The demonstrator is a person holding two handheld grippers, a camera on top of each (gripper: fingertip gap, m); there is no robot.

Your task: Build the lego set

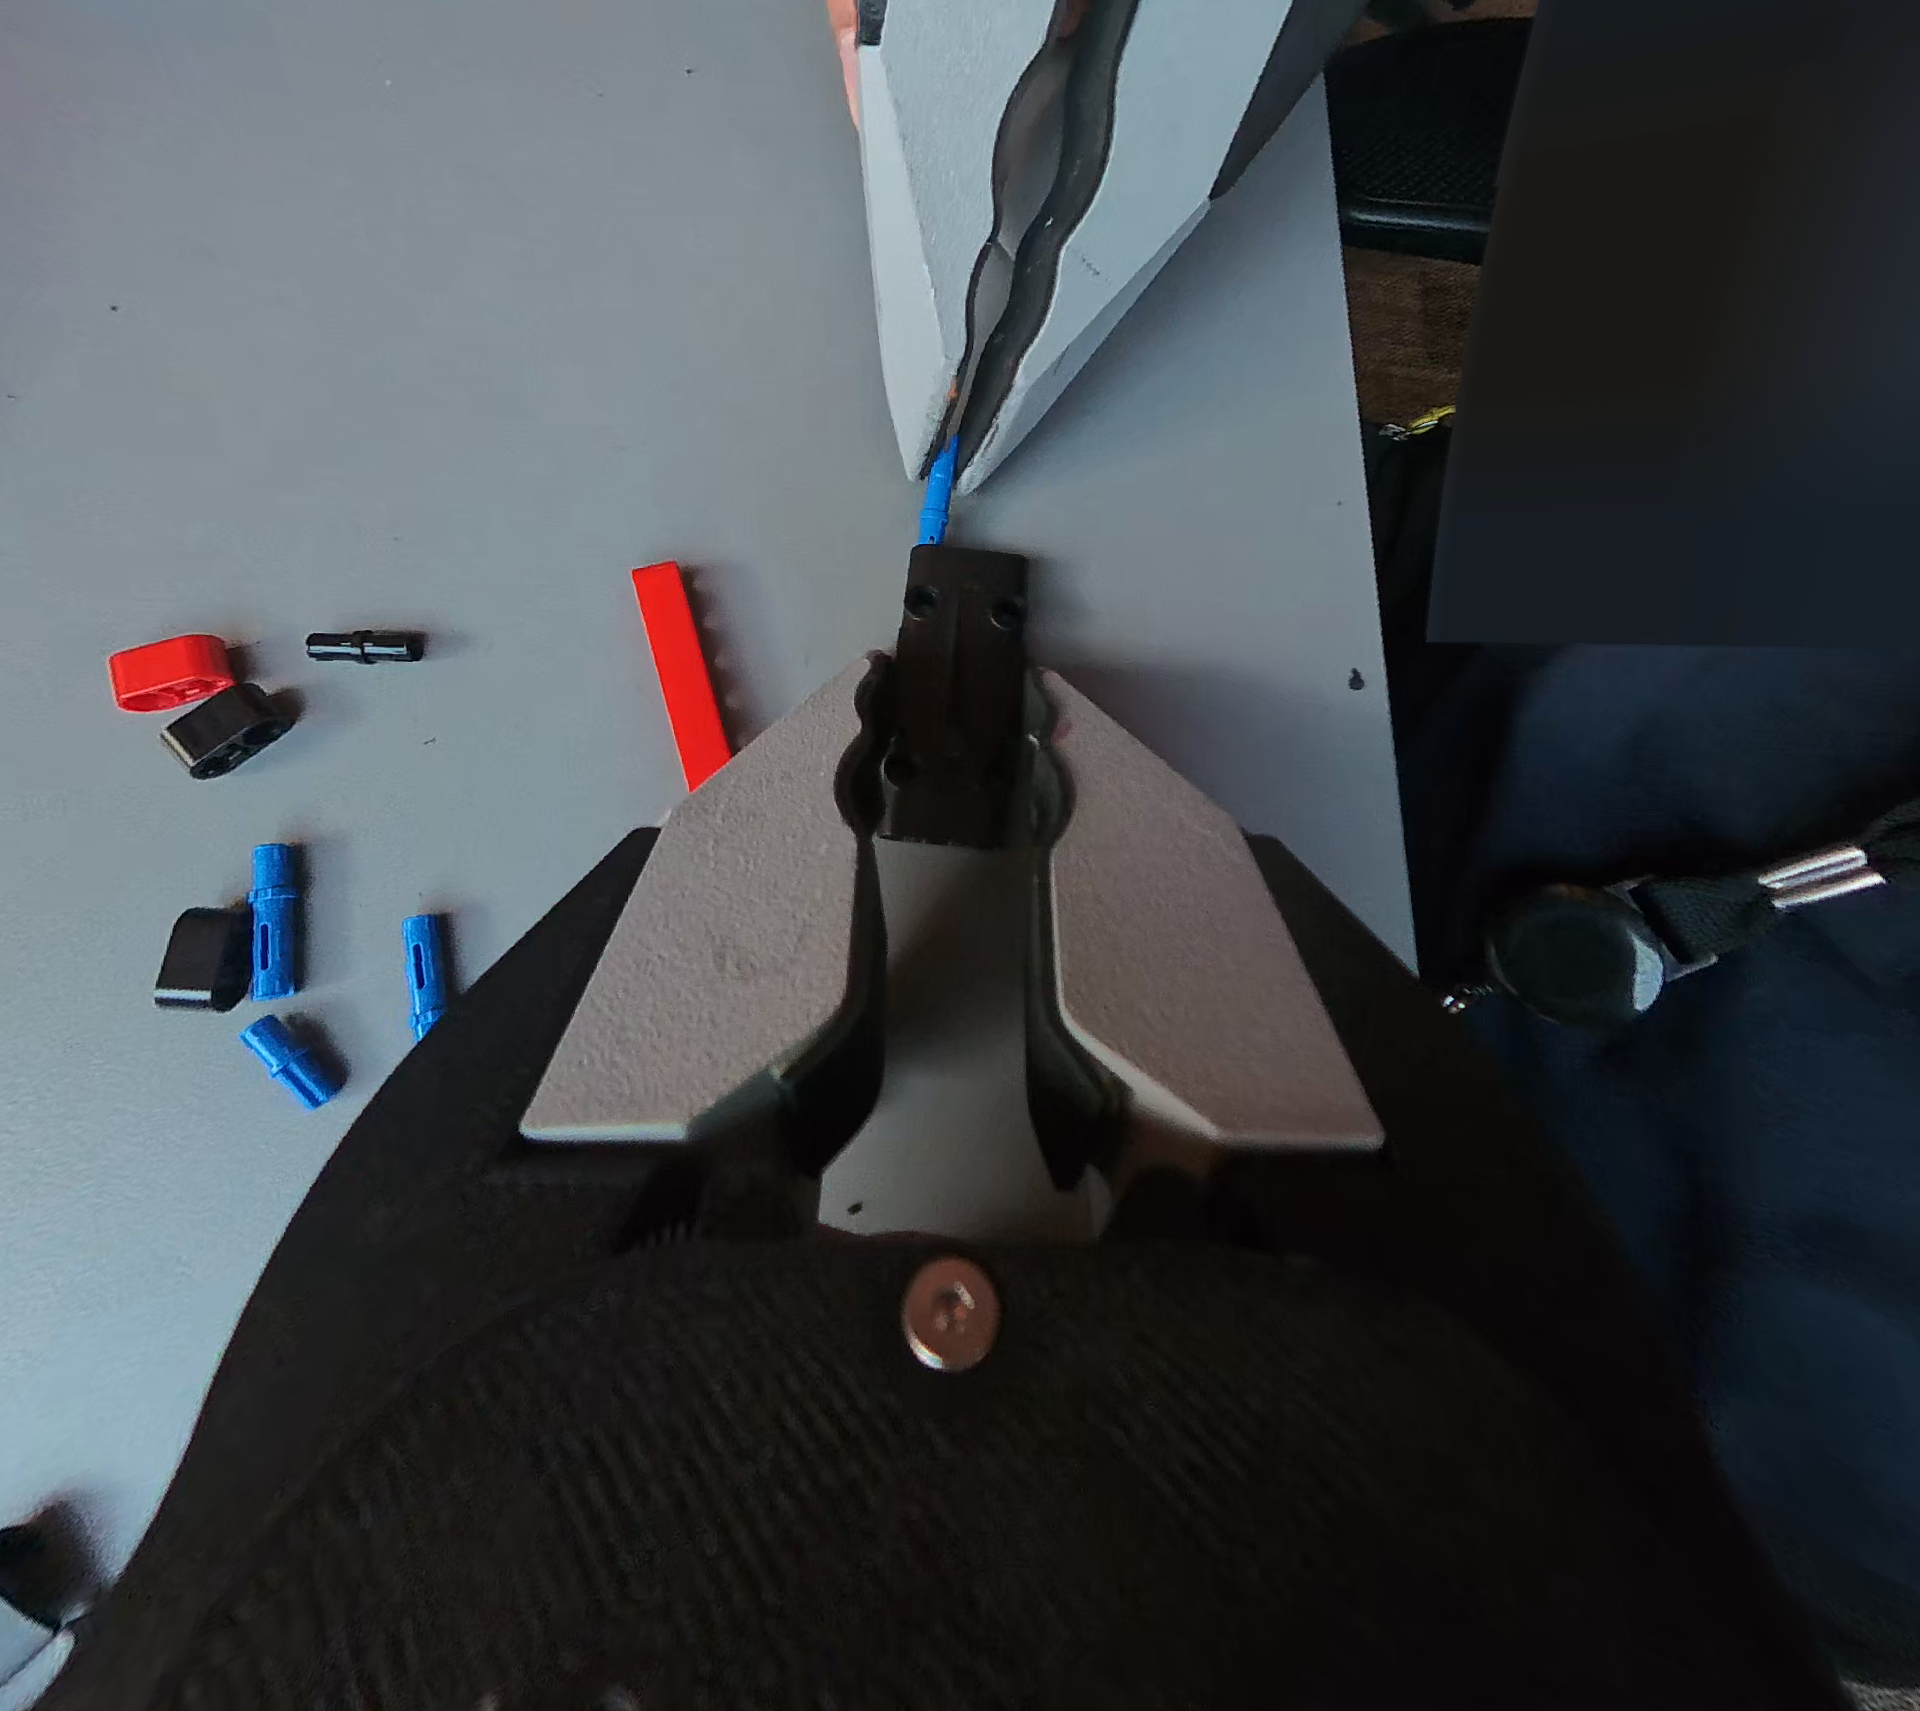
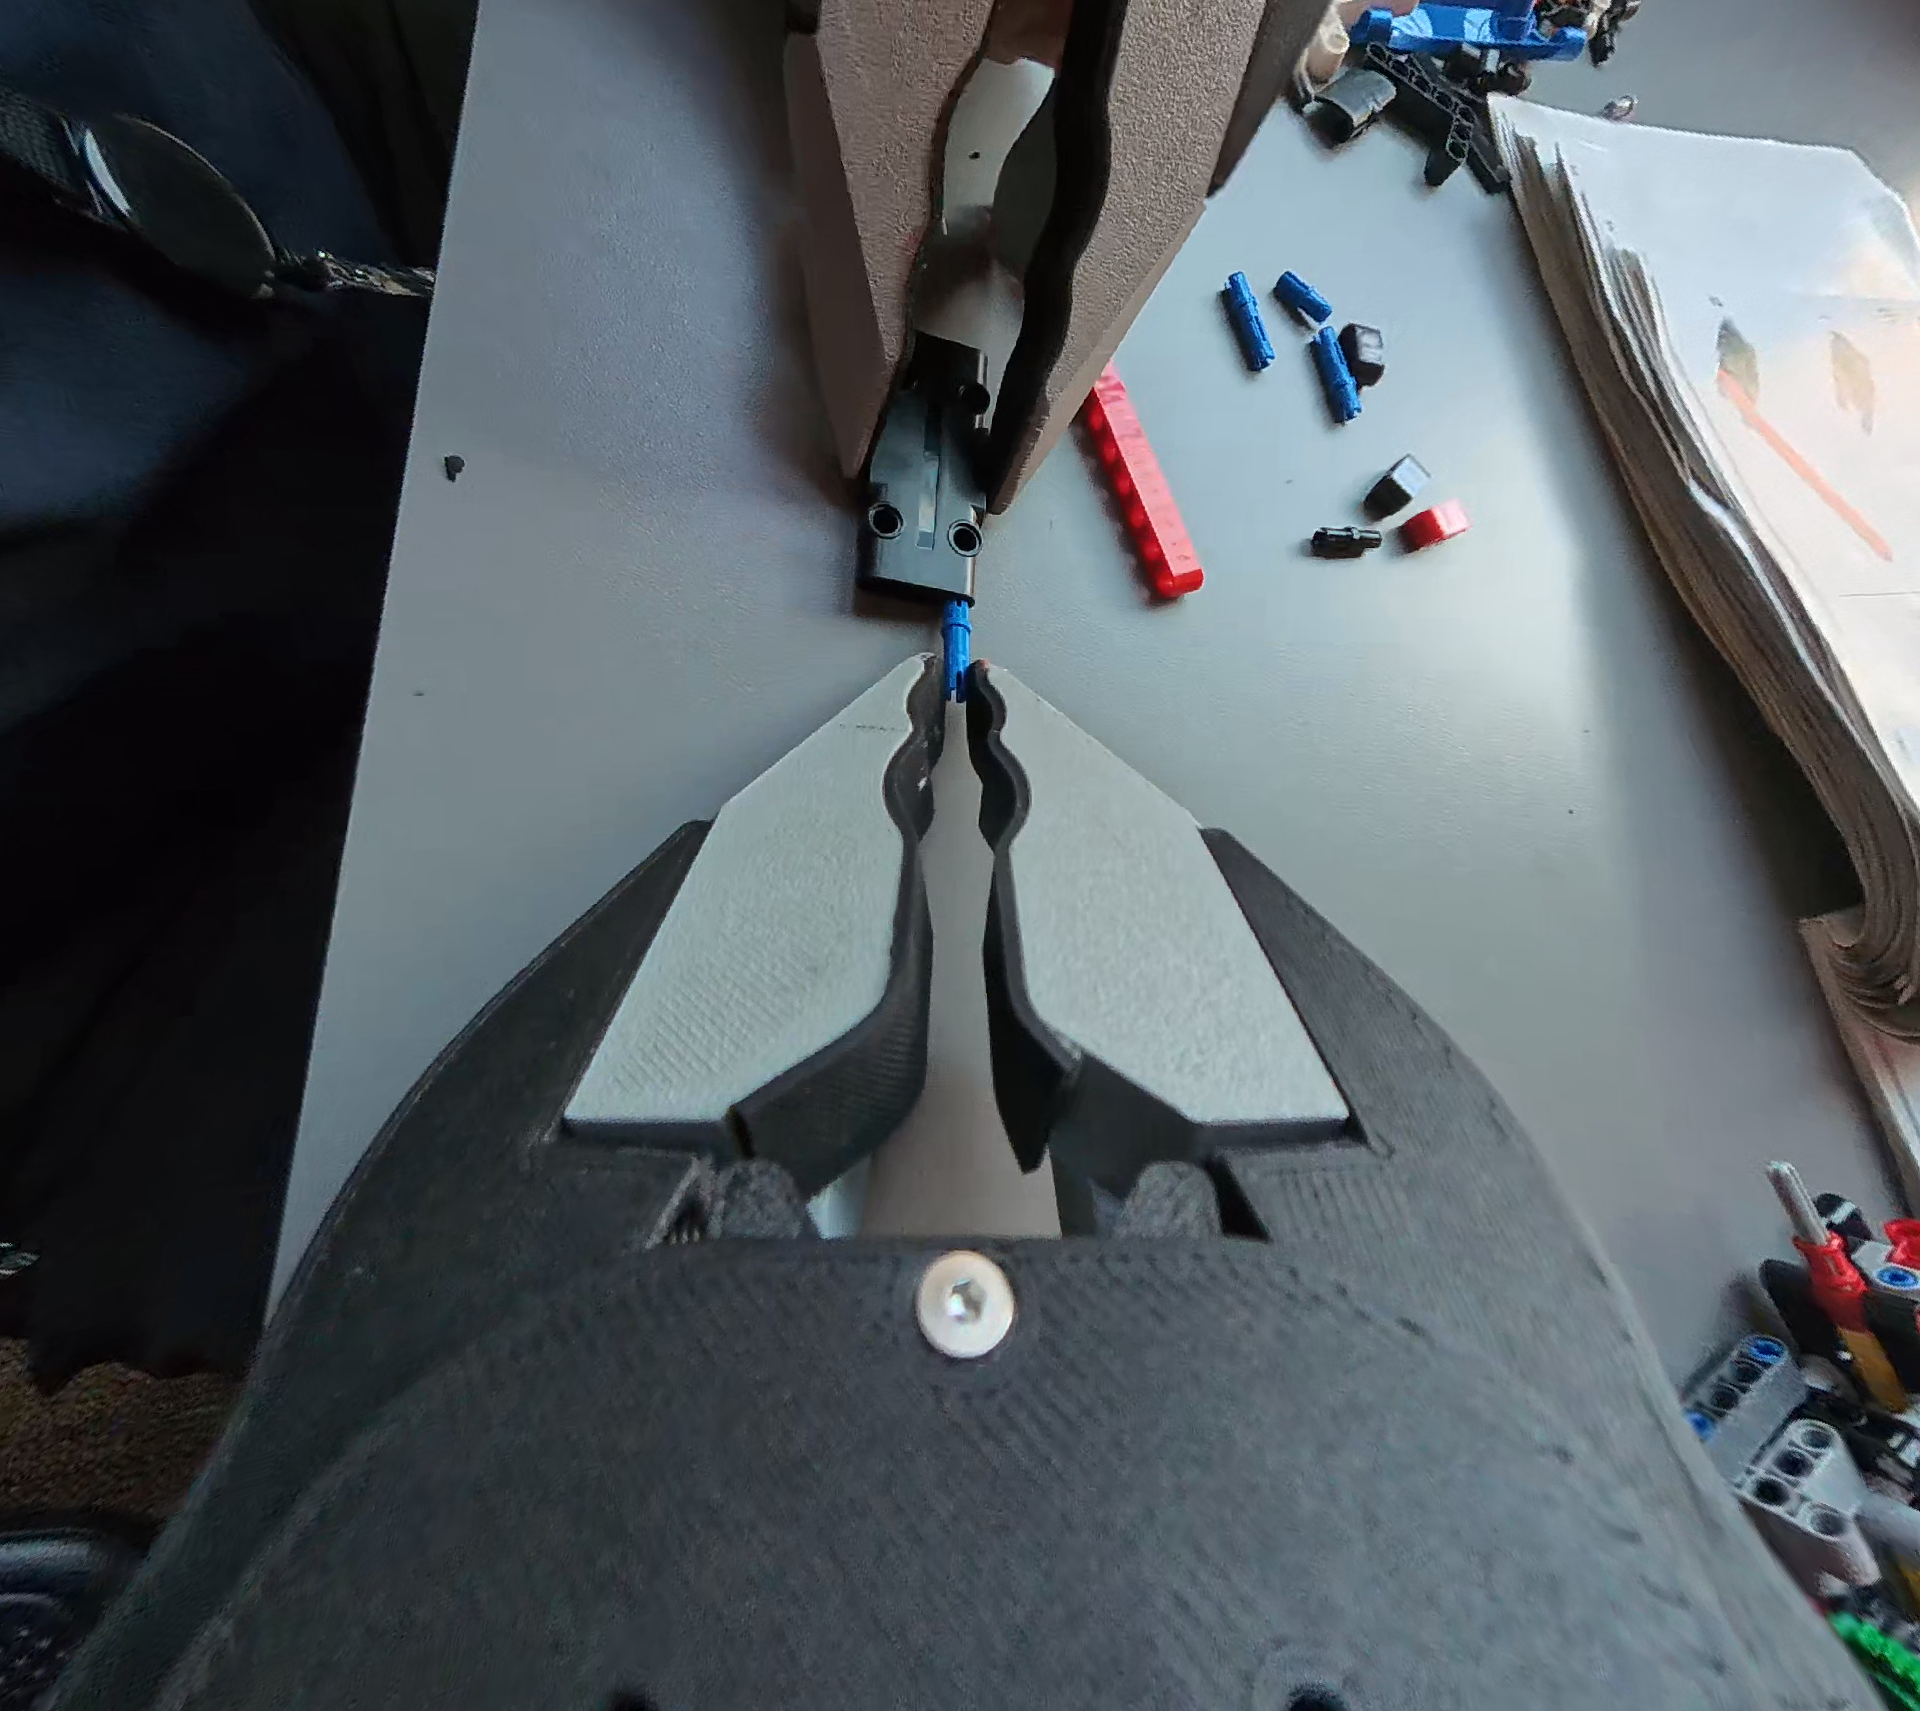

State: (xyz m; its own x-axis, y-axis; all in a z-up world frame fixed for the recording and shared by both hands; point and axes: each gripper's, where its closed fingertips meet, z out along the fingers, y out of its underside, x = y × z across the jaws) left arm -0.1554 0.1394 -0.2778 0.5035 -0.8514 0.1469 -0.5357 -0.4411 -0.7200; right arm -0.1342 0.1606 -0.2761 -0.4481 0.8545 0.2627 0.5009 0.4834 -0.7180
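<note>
While both grippers meet near the grey table's edge, this is how it stands, view by view.

Left wrist view, left gripper (image 1: 951,726): fingers part-closed, pads pressing both sides of a black block (image 1: 961,685) with round holes, its front end sticking out past the tips.
Left wrist view, right gripper (image 1: 948,456): comes in from above, tips pinched on a blue pin (image 1: 937,498) whose free end sits at the block's far face.
Left wrist view, loose parts: red beam (image 1: 681,674) just beside the left finger; blue pins (image 1: 275,921), a black pin (image 1: 364,646), and small red and black pieces farther left.
Right wrist view, right gripper (image 2: 954,682): nearly shut, clamping the pin's tail.
Right wrist view, pin (image 2: 954,635): its tip meets the block's (image 2: 925,518) end face; most of its length is outside.
Progress, by my reckoning: both parts held and lined up; seating the pin remains.
</note>
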